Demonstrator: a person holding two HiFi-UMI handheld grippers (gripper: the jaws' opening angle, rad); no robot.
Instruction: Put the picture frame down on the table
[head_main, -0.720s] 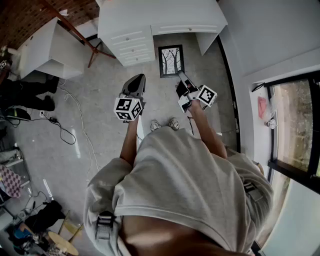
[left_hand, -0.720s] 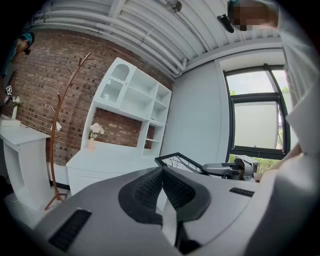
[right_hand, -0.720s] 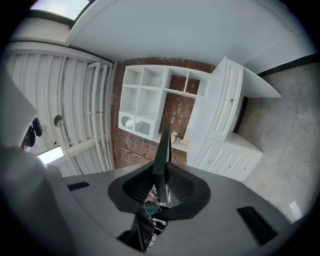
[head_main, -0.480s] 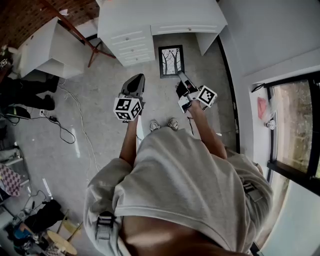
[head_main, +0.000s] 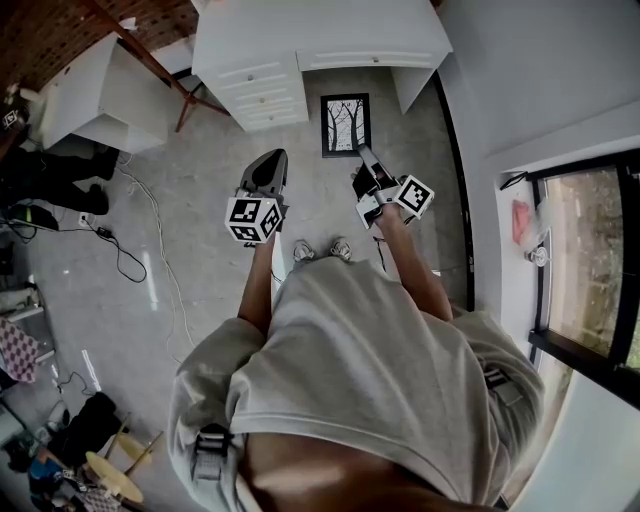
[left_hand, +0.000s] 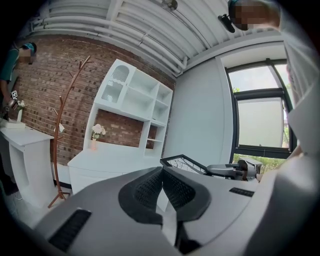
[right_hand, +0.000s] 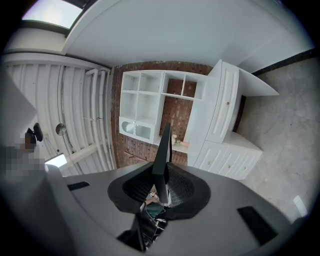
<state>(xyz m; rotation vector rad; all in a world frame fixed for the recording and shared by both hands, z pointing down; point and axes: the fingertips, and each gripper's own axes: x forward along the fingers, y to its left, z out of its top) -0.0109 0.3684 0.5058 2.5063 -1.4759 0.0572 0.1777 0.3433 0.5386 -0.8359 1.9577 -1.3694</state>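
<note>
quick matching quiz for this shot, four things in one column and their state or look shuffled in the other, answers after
Things:
1. left gripper
2. right gripper
3. picture frame
4. desk

States:
a. white, with drawers
b. shut on the frame's thin edge
c. shut, nothing between the jaws
d. held above the floor, shows bare trees

Pairs: 1-c, 2-b, 3-d, 4-a
</note>
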